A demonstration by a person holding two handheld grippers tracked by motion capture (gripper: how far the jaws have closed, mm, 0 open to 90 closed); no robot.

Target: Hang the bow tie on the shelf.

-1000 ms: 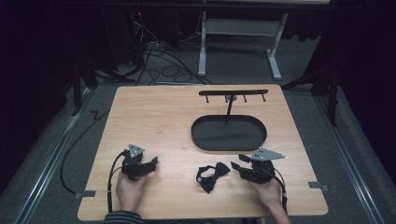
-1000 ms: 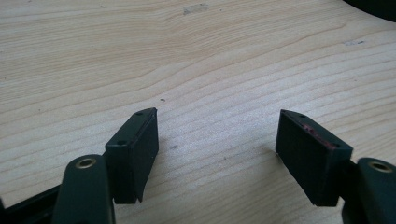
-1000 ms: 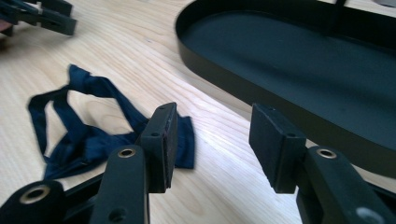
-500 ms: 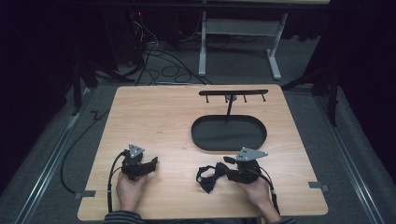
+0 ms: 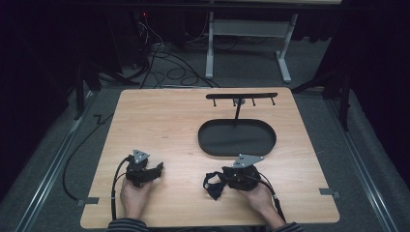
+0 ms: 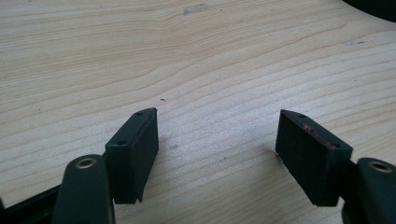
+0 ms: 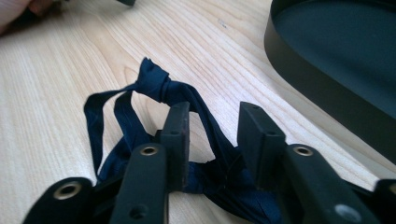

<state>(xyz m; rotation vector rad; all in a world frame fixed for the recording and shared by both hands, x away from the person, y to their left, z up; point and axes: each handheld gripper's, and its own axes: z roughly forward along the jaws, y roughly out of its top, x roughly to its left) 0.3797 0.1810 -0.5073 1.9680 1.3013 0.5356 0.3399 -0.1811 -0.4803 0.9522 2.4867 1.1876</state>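
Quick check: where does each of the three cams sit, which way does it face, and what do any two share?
High view: above the person's side, facing forward and down on the wooden table; forearms, hands, both hand-held grippers.
Left gripper view: on the left hand-held gripper, along its open jaws at bare wood.
Right gripper view: on the right hand-held gripper, jaws around a dark ribbon.
Shared: ribbon and black oval tray.

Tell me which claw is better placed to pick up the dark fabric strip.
Right. The right claw already straddles the knotted fabric strip, jaws apart around a strand. The left claw sits open over bare table, away from it.
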